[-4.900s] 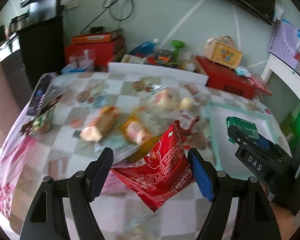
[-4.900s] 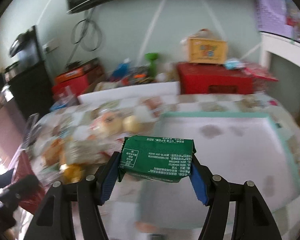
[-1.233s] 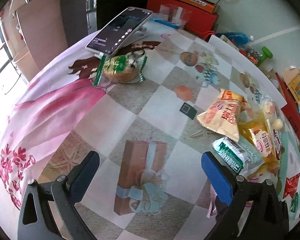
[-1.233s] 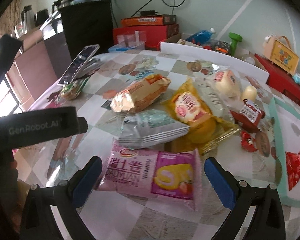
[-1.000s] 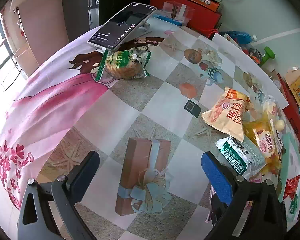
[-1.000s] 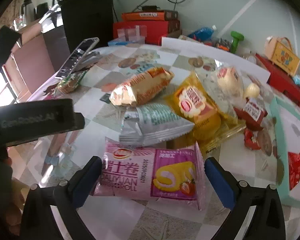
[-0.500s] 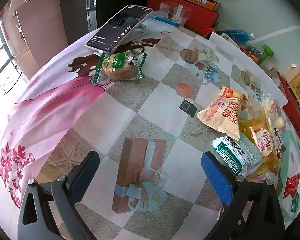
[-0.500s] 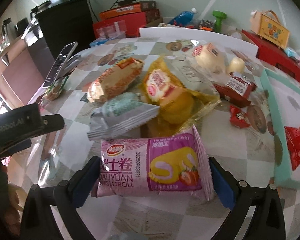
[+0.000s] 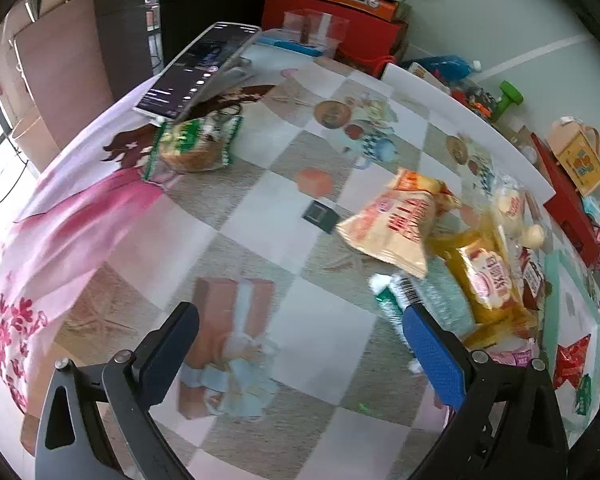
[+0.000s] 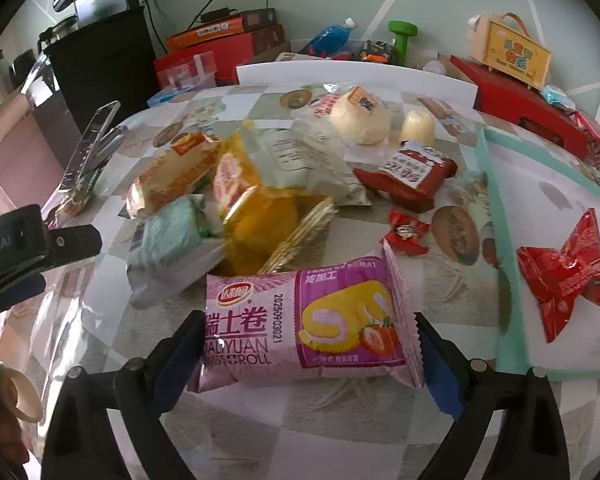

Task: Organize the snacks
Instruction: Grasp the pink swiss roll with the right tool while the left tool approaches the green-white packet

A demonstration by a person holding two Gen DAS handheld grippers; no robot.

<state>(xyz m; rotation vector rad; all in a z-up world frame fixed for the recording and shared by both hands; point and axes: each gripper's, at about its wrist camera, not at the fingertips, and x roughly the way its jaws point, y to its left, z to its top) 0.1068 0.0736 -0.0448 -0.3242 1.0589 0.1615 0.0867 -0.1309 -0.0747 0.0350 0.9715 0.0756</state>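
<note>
- My right gripper (image 10: 308, 344) has come forward over the last second until the pink Swiss-roll pack (image 10: 308, 332) lies squarely between its fingers, and the jaws have just been closing in from full spread. The pads now sit at the pack's two crimped ends; I can't say they're pressing yet, so I count it as bracketed, not gripped.
- I read that as the pick about to happen. The mint-edged tray (image 10: 500, 280) lies just right of the pack and already holds a red packet (image 10: 560, 272), so that's likely where this one goes.
- Beyond the pack, away from me, the snack pile (image 10: 236, 200) is untouched: yellow cake, silver-green pack, orange pack, round buns.
- My left gripper (image 9: 300, 344) has drifted slightly and hangs spread wide over bare tablecloth (image 9: 260, 220), holding nothing; in the right view it sits left of the pack.
- Legible writing: "DALIYUAN SWISS ROLL" and a date code on the pink pack, plus Chinese characters; "bot.AI" on the left gripper's body. The red wrapper's (image 10: 412, 172) text is upside down and unreadable.
</note>
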